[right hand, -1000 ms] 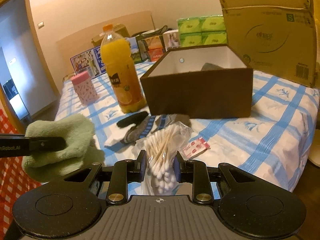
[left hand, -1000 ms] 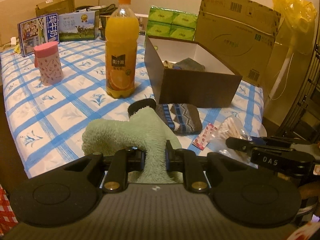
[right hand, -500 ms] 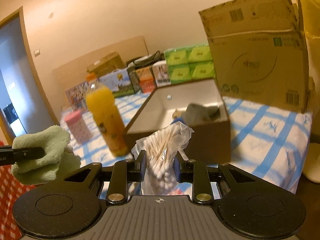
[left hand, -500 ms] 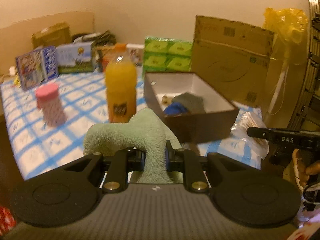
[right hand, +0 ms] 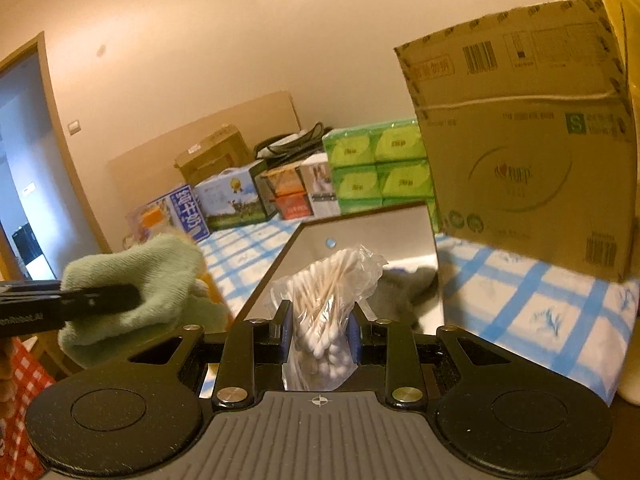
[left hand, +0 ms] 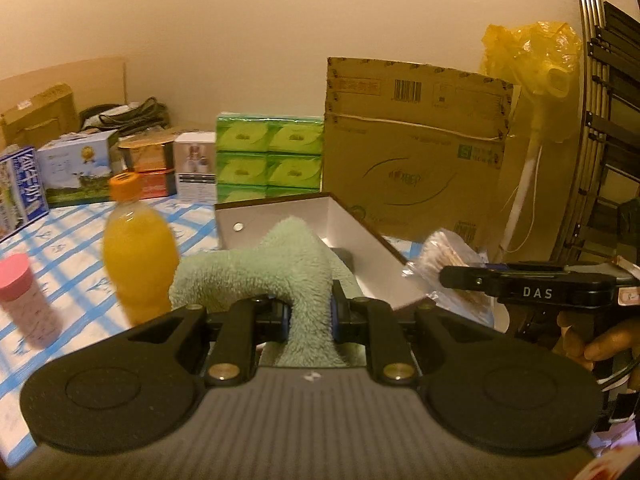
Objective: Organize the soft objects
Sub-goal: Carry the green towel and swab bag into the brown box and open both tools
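The left gripper (left hand: 307,316) is closed on a fluffy green sock (left hand: 280,264), which is held in the air before the open brown box (left hand: 360,232). The right gripper (right hand: 319,334) is clamped on a clear bag of cotton swabs (right hand: 328,292), likewise held at the box's near edge. An orange juice bottle (left hand: 138,252) is seen left of the box on the blue-checked cloth (right hand: 532,304).
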A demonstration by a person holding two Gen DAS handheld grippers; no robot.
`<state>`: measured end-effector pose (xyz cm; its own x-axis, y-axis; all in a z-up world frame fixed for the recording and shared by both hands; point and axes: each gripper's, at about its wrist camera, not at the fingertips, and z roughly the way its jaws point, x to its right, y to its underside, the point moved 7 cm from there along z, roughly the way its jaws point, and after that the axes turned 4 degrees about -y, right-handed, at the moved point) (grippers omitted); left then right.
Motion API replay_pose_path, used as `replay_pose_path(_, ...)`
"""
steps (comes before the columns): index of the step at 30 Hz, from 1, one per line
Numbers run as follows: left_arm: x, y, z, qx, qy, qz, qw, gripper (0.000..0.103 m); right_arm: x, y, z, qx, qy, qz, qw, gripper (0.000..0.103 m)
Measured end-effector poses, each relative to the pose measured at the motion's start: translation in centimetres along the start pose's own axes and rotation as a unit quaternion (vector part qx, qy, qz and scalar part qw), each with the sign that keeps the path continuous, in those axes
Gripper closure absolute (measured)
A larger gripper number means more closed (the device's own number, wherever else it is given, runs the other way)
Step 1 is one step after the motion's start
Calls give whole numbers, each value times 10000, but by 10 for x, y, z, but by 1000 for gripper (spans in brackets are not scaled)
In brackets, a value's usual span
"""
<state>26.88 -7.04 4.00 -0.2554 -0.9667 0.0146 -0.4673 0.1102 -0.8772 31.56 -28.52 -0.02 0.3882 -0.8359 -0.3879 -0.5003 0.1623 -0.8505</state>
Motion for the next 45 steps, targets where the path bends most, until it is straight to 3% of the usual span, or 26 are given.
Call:
replay_pose_path(10, 13, -35, 89, -248, 297, -126, 9992, 87, 32, -19, 60, -158, 150, -166, 9996, 75)
replay_pose_path(24, 18, -9, 190, -1188, 498, -190, 9915, 84, 65, -6, 91, -421, 428, -26, 9982, 75)
replay_pose_path(27, 18, -4, 202, -1319, 491, -140, 9900, 75, 66, -7, 91, -427, 431, -20, 9982, 75)
replay_pose_path(29, 17, -3, 208, -1396, 472, -147, 9890, 61, 65, -8, 90, -429, 405, -17, 9983, 75)
replay_pose_path(41, 9, -2, 192, -1341, 210, 86, 9907, 61, 52, -6, 105, -489, 98, -118, 9987, 75)
replay_pose_path(42, 8, -2, 191, -1332, 203, 84, 9908, 61, 52, -6, 109, -496, 84, -125, 9987, 72)
replay_pose_path(44, 5, -1, 188, -1323, 177, 64, 9910, 61, 52, -7, 116, -481, 164, -136, 9986, 46)
replay_pose_path(45, 4, 0, 186, -1331, 163, 48, 9910, 60, 53, -7, 117, -426, 214, -128, 9988, 40)
